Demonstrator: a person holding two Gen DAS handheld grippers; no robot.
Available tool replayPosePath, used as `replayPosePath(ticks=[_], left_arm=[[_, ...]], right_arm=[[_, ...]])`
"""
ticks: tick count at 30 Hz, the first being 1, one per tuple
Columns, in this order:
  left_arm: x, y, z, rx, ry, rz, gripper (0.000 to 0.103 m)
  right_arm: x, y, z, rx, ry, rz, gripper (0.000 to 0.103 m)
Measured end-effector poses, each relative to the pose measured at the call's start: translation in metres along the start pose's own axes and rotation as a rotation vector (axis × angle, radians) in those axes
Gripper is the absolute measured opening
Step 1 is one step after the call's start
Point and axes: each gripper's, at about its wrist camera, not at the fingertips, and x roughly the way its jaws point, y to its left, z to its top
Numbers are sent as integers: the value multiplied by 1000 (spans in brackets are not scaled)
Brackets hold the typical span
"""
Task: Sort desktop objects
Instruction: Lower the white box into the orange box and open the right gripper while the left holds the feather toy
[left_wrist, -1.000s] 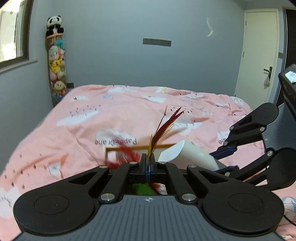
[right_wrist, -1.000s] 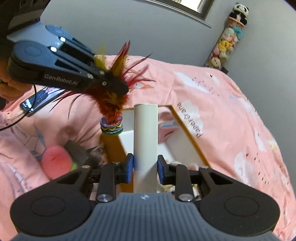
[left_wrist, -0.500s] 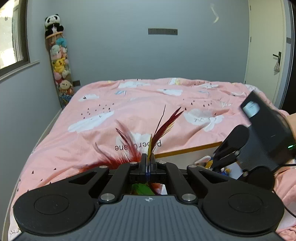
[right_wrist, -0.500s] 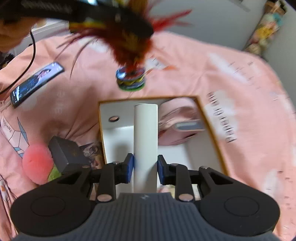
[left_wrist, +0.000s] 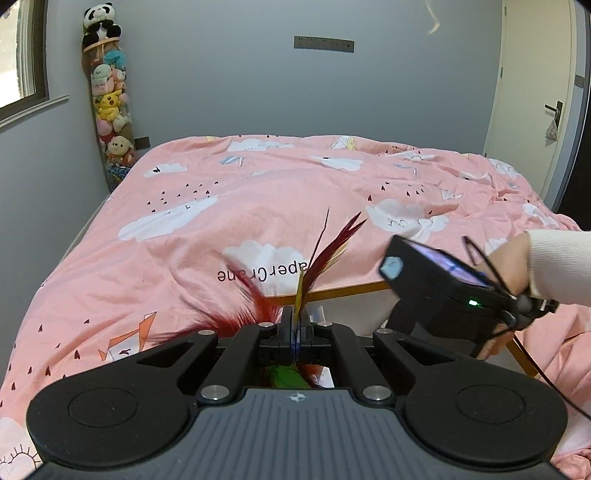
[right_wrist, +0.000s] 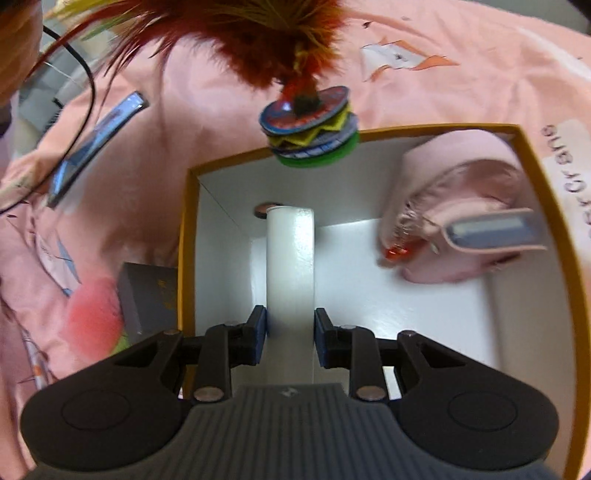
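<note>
- Pink bedding with white clouds covers the bed (left_wrist: 229, 221) that carries everything, under a grey wall.
- White tube (right_wrist: 290, 266): pinched between the blue pads of the right tool (right_wrist: 290, 328), it stands along the tool's line and reaches down over the open box – its far end is above the white floor, near the back wall.
- Box (right_wrist: 186, 236): mustard-yellow rim, white inside. A soft pink pouch (right_wrist: 458, 206) lies in its far right corner with a pale blue-grey flat piece resting on it (what that piece is I cannot tell).
- Feather shuttlecock (right_wrist: 310, 122): it hangs just above the box's far rim, stacked coloured discs at the bottom, red and yellow plumes above. The left tool (left_wrist: 296, 332) has its jaws pressed together on the feathers, with red quills sticking up past the tips and a green tuft behind them.
- In the left wrist view the right tool's black body and a hand (left_wrist: 511, 266) in a white sleeve sit to the right, over the box rim.
- Beside the box on the left – a dark grey small box (right_wrist: 147, 295) and a blurred pink-red ball (right_wrist: 94, 321), touching or nearly so.
- Farther left a phone (right_wrist: 99, 144) lies on the bedding.
- A tall tube of plush toys (left_wrist: 109, 107) stands in the room's corner.
</note>
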Motion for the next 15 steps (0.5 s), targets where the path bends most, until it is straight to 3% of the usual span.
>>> replayPosePath(ticks=[4,9,15], left_arm=[[7,1,-1,-2,9,-3,0],[12,3,-2,-10,17,0,0],[17,3,-4,-13,24,0,0]], right_arm=[[10,-14,5,27,10,80,29],[23,-26,5,54,40,94,30],[20,-20,3,35,21,20,36]])
